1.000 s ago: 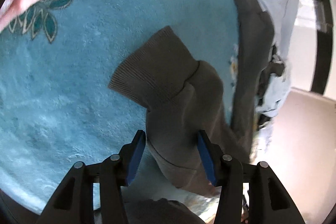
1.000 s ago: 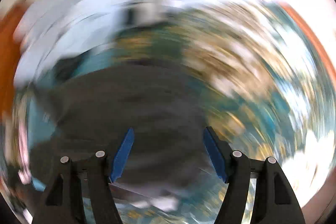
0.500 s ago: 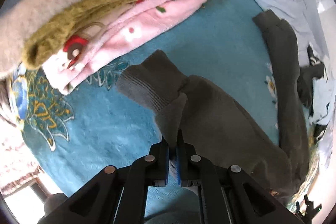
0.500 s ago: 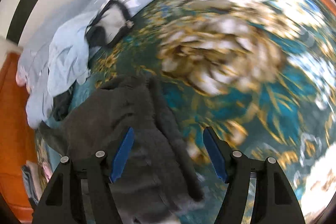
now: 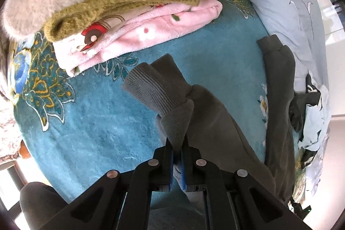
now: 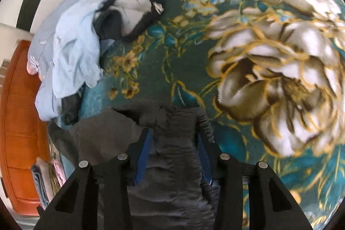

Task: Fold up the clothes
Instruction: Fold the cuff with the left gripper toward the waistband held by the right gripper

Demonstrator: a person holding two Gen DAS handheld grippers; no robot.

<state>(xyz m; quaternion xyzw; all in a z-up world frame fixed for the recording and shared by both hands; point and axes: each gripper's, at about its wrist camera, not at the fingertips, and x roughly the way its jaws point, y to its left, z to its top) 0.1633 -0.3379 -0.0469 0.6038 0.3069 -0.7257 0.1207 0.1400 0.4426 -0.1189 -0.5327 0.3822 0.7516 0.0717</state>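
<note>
A dark grey sweatshirt (image 5: 217, 122) lies on a teal flowered blanket (image 5: 86, 122). My left gripper (image 5: 177, 143) is shut on a fold of its sleeve, just behind the ribbed cuff (image 5: 155, 87). The other sleeve (image 5: 278, 83) stretches away at the right. In the right wrist view the same grey sweatshirt (image 6: 172, 165) lies between the fingers of my right gripper (image 6: 172, 137), whose jaws stand partly apart around the cloth by its ribbed hem (image 6: 204, 122).
A stack of folded clothes (image 5: 129, 3), pink, olive and fluffy beige, sits at the back left. A pale blue garment (image 6: 75, 53) and a black-and-white one (image 6: 133, 5) lie crumpled by the pale blue bedding. An orange headboard (image 6: 17, 122) stands at the left.
My left gripper closed on the sleeve and lifted it slightly. My right gripper swung down onto the sweatshirt's hem and its jaws narrowed around the cloth.
</note>
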